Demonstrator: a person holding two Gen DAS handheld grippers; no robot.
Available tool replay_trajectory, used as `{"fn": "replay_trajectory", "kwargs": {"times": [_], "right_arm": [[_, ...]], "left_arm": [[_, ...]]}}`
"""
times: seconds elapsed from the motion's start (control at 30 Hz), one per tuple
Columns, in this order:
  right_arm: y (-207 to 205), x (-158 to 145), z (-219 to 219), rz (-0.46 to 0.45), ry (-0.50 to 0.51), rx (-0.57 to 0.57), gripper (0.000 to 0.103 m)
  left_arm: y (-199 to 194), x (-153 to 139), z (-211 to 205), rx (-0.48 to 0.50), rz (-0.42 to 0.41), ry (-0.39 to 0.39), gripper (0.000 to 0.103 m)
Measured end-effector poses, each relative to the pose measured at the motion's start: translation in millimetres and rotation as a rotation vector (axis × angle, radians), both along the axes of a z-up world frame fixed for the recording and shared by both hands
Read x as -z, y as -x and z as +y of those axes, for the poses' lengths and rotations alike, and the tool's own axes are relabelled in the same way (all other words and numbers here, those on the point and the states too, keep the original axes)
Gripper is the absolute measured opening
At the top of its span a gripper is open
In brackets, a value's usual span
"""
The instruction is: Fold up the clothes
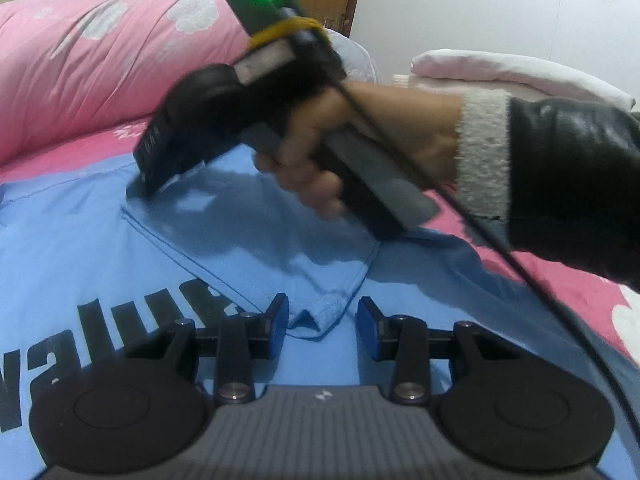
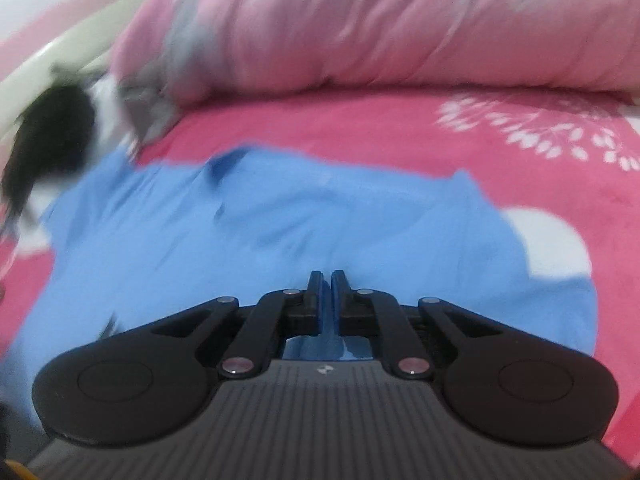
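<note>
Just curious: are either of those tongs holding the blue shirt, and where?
Left tongs open, holding nothing. Right tongs shut; any grip on the shirt cannot be told.

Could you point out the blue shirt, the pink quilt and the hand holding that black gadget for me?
blue shirt (image 1: 120, 248): left wrist view, on its flat front above the black lettering.
pink quilt (image 1: 100, 64): left wrist view, on its flowered top.
right hand (image 1: 320, 152): left wrist view, on the fingers wrapped around the handle.

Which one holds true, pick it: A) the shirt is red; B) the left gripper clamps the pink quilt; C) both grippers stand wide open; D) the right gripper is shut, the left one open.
D: the right gripper has its pads nearly together, while the left gripper stands apart over the blue shirt.
</note>
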State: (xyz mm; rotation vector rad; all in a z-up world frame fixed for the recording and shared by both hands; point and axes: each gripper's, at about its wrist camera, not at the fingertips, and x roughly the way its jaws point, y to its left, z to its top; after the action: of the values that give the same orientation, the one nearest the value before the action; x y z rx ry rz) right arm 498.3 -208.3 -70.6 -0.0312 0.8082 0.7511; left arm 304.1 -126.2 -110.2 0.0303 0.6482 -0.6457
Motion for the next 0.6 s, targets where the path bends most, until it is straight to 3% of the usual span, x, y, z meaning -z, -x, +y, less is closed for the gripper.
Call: {"fn": "replay_trajectory", "kwargs": {"times": [0.07, 0.23, 0.37, 0.43, 0.47, 0.6], "right_arm": [[-3.9, -8.1, -4.1, -0.052, 0.002, 0.078, 0.005], [16.4, -34.8, -78.0, -0.082, -0.132, 0.281, 0.006], [23.6, -17.1, -119.6, 0.029, -0.128, 0.357, 0.007], [19.2, 0.5, -123.5, 0.063, -0.044, 0.416, 0.004], [17.7, 5.4, -122.6, 0.035, -0.007, 0.446, 0.004], [36.1, -12.3, -145.0, -0.083, -0.032, 0.576, 0.008]], "left_arm": [[1.0, -0.2, 0.6, 0.0, 0.003, 0.008, 0.039], [3.3, -0.1, 1.0, -0.008, 0.006, 0.015, 0.039], [5.2, -0.1, 0.5, -0.008, 0.004, 0.014, 0.039], [4.9, -0.3, 1.1, -0.008, 0.006, 0.018, 0.039], [4.1, -0.6, 1.3, -0.008, 0.008, 0.02, 0.039], [-0.9, 0.4, 3.3, -0.007, 0.018, 0.038, 0.039]]}}
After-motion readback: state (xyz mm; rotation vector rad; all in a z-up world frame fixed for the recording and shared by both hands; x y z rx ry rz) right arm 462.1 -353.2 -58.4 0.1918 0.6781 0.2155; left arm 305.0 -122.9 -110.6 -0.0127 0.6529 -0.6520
